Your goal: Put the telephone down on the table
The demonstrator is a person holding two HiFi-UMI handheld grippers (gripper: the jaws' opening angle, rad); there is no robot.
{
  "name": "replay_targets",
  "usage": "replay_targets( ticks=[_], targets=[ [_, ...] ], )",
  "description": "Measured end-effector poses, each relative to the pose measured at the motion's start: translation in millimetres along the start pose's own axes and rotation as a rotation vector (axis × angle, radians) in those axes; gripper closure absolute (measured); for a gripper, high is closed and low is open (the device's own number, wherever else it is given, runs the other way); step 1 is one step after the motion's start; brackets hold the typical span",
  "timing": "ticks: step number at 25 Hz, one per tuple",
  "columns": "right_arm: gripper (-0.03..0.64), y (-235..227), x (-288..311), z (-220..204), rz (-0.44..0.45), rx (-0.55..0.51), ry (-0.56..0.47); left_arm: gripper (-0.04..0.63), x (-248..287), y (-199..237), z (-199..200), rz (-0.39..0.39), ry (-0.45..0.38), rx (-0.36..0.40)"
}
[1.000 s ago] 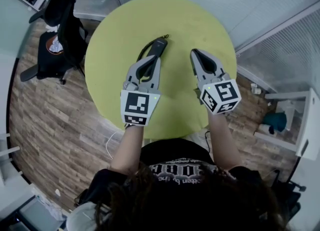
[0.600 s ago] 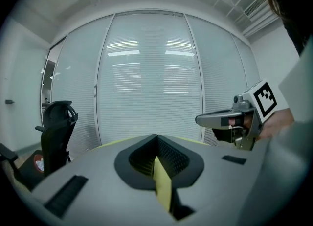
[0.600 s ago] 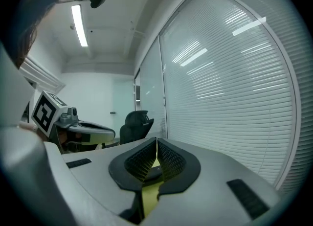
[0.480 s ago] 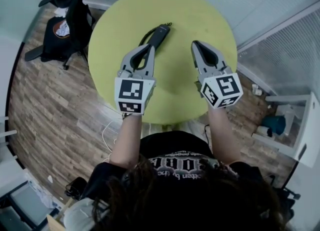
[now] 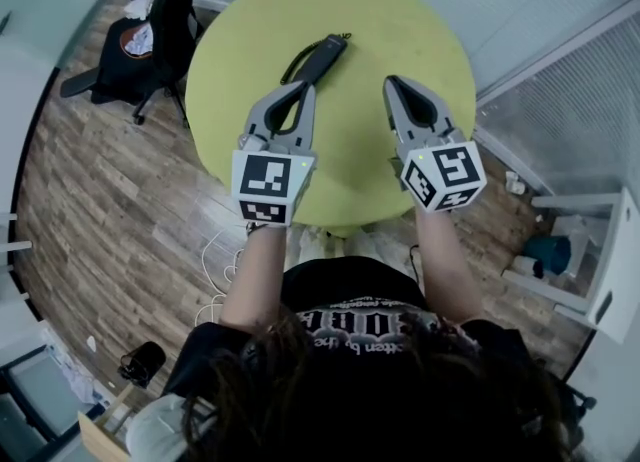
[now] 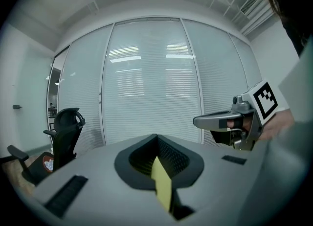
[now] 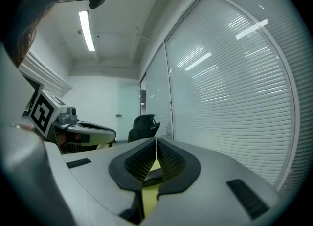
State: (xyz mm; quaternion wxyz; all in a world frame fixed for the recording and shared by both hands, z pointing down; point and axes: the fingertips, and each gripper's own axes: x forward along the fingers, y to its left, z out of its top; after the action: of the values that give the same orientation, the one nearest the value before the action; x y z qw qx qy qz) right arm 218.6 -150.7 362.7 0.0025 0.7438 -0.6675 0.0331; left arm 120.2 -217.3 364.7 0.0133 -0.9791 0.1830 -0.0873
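Observation:
A black telephone handset (image 5: 317, 59) with its cord lies flat on the round yellow-green table (image 5: 400, 30), at the table's far middle. My left gripper (image 5: 305, 88) hovers just short of the handset, jaws shut with nothing between them. My right gripper (image 5: 392, 83) is held level with it to the right, over bare tabletop, also shut and empty. In the left gripper view the right gripper (image 6: 200, 121) shows at the right. In the right gripper view the left gripper (image 7: 111, 133) shows at the left. The handset is hidden in both gripper views.
A black office chair (image 5: 150, 20) stands left of the table on the wood floor. Glass walls with blinds (image 6: 151, 83) run behind the table. A white shelf unit (image 5: 590, 250) stands at the right. A white cable (image 5: 220, 270) lies on the floor near the person's feet.
Both grippers have drawn back a little toward the person, and the left one now stands clear of the handset, which lies still on the table.

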Motion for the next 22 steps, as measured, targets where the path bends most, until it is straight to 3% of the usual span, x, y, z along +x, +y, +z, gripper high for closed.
replay_targets(
  ticks=[22],
  targets=[
    [0.586,24.7,-36.7,9.7,0.030,-0.027,-0.035,0.594,-48.0,-13.0,8.0,0.077,-0.043,-0.011]
  ],
)
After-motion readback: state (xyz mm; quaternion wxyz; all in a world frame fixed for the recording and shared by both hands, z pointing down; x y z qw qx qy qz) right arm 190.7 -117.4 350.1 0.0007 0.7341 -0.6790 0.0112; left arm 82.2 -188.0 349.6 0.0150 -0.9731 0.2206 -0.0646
